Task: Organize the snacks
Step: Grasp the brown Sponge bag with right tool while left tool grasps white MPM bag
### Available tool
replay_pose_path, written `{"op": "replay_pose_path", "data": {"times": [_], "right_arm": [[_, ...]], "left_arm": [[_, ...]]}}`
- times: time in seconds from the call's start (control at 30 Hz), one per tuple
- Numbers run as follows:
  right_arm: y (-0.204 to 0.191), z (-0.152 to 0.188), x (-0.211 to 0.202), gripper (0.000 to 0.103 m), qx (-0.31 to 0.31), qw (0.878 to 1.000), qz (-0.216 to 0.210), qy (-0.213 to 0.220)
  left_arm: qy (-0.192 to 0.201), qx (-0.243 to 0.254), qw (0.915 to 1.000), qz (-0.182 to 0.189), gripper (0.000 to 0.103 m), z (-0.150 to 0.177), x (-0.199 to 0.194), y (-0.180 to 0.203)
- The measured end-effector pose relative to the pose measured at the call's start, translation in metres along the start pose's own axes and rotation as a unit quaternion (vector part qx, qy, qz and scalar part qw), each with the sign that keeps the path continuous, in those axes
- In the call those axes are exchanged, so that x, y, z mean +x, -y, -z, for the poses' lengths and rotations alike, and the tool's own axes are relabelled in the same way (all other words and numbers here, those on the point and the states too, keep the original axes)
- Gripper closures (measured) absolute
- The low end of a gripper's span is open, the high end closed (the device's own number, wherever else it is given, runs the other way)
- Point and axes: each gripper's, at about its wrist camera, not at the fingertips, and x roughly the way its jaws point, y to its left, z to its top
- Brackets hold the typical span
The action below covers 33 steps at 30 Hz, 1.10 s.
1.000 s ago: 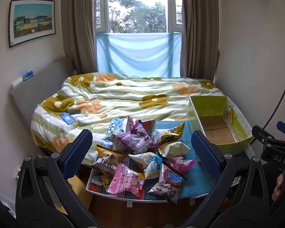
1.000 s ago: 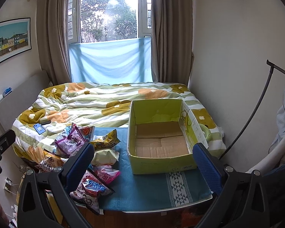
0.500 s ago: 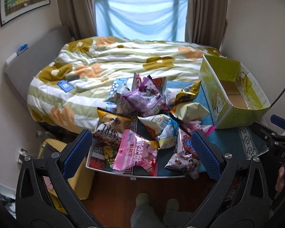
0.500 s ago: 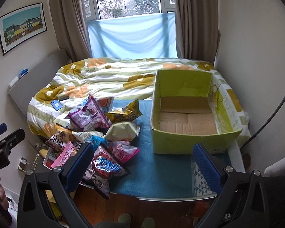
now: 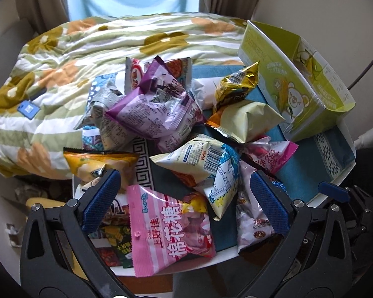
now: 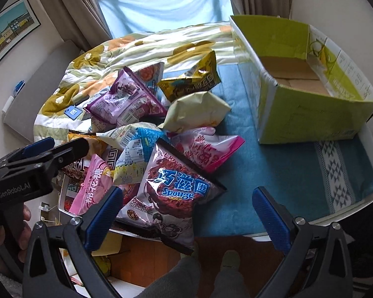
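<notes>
Left gripper (image 5: 184, 196): fingers spread wide, gripping nothing, poised low over the near-left part of the pile. The pink marshmallow bag (image 5: 170, 226) lies between the pads but I cannot tell that either pad touches it.
Snack pile (image 6: 146, 134): a loose heap on the left half of the table — orange bag (image 5: 99, 162) at the far left, purple bag (image 5: 154, 109) towards the back, white-and-blue bag (image 5: 209, 161) in the middle, cream bag (image 5: 246, 118) and gold bag (image 5: 238, 87) on the box side.
Right gripper (image 6: 186, 213): jaws also wide apart and empty, hanging over the near table edge with the Sponge chocolate bag (image 6: 171, 191) under its left pad.
Blue cloth (image 6: 273, 164): bare between the pile and the box.
Green box (image 6: 308, 116): stands at the right end of the table, open on top; only bare cardboard floor shows inside.
Progress: by my reading nothing is sorted yet — every bag in view is outside the box.
Left to do: all of the packets need lifting and carrying right, likely starting with the pink or Sponge bag.
</notes>
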Motion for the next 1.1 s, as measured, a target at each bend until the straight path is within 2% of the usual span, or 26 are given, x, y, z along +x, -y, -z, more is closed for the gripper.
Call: {"op": "replay_pose_path", "data": {"times": [0.2,0.3,0.43,0.47,0.53,0.6,0.67,0.73,0.9,0.93,0.97,1.1], "right_arm": [[-0.005,0.005,0.035,0.000,0.057,0.998,0.004,-0.039],[-0.005,0.007,0.051,0.000,0.070,0.996,0.002,-0.061],[-0.004,0.010,0.064,0.001,0.082,0.994,0.008,-0.074],[-0.004,0.010,0.065,0.004,0.088,0.993,0.006,-0.075],[-0.002,0.010,0.068,0.013,0.094,0.992,0.002,-0.080],[-0.002,0.011,0.070,0.016,0.096,0.992,0.003,-0.082],[-0.001,0.011,0.070,0.018,0.097,0.992,0.004,-0.080],[0.000,0.013,0.069,0.021,0.096,0.992,0.004,-0.078],[0.003,0.012,0.067,0.030,0.101,0.992,-0.002,-0.077],[0.004,0.012,0.066,0.034,0.101,0.992,-0.003,-0.077],[0.002,0.011,0.066,0.042,0.099,0.992,-0.004,-0.077],[0.000,0.011,0.063,0.045,0.092,0.993,-0.002,-0.078]], "left_arm": [[-0.046,0.051,0.9973,0.027,0.001,-0.010,0.048,0.006],[-0.060,0.070,0.9953,0.030,0.001,-0.009,0.067,0.011],[-0.075,0.077,0.9930,0.049,0.001,-0.008,0.082,0.012],[-0.077,0.081,0.9926,0.049,0.001,-0.008,0.085,0.013],[-0.080,0.085,0.9917,0.054,0.007,-0.008,0.088,0.012],[-0.086,0.078,0.9907,0.072,0.016,-0.009,0.091,0.009],[-0.086,0.074,0.9904,0.079,0.018,-0.010,0.093,0.007],[-0.078,0.074,0.9907,0.083,0.028,-0.010,0.091,0.007],[-0.078,0.074,0.9893,0.098,0.040,-0.006,0.088,0.006],[-0.079,0.074,0.9891,0.100,0.042,-0.005,0.087,0.006],[-0.078,0.076,0.9891,0.099,0.043,-0.005,0.086,0.007],[-0.071,0.088,0.9898,0.087,0.048,-0.002,0.075,0.014]]}}
